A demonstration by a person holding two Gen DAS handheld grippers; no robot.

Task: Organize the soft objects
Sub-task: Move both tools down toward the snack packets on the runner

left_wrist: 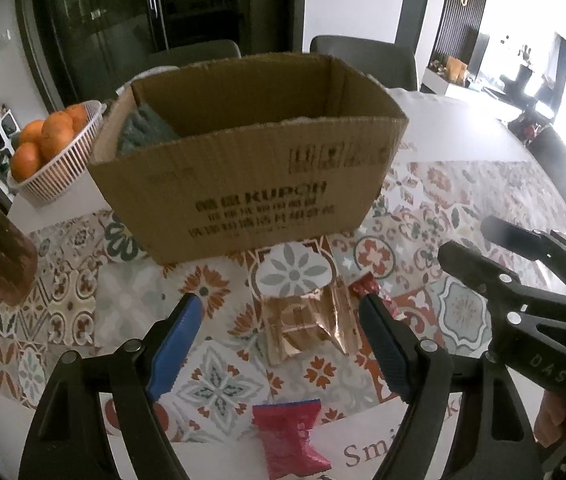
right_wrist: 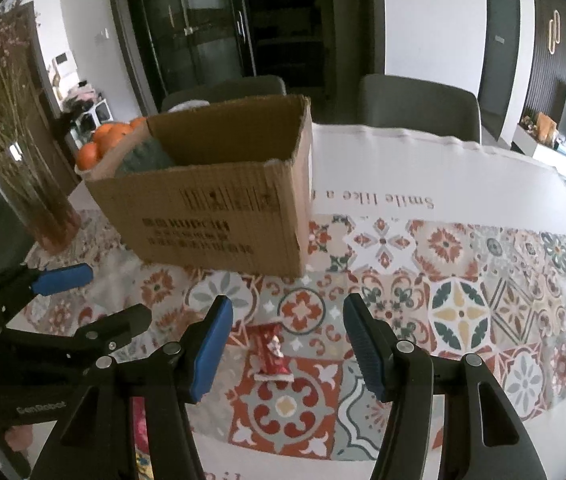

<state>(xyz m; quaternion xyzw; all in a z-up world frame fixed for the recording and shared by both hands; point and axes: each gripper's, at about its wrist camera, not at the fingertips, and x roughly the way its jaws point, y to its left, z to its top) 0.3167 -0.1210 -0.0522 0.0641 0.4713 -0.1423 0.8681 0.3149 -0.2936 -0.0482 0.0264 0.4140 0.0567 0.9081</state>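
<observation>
Cardboard box [left_wrist: 243, 184] sits on the patterned tabletop [right_wrist: 463, 312], a dark green cushion [left_wrist: 145, 130] tucked in its left end, oranges in a white basket [left_wrist: 63, 168] beside it. My left gripper [left_wrist: 281, 326] hangs wide open, empty, over a copper foil packet [left_wrist: 307, 324]; a pink pouch [left_wrist: 289, 436] lies nearer. My right gripper [right_wrist: 287, 344] stands partly open, empty, above a red snack wrapper [right_wrist: 271, 354].

Both grippers tilt steeply downward, side by side. The left gripper [left_wrist: 281, 332] has its jaws spread wide, nothing clamped between its blue pads. The right gripper [right_wrist: 287, 344] sits just beside it — jaws parted too, empty.
</observation>
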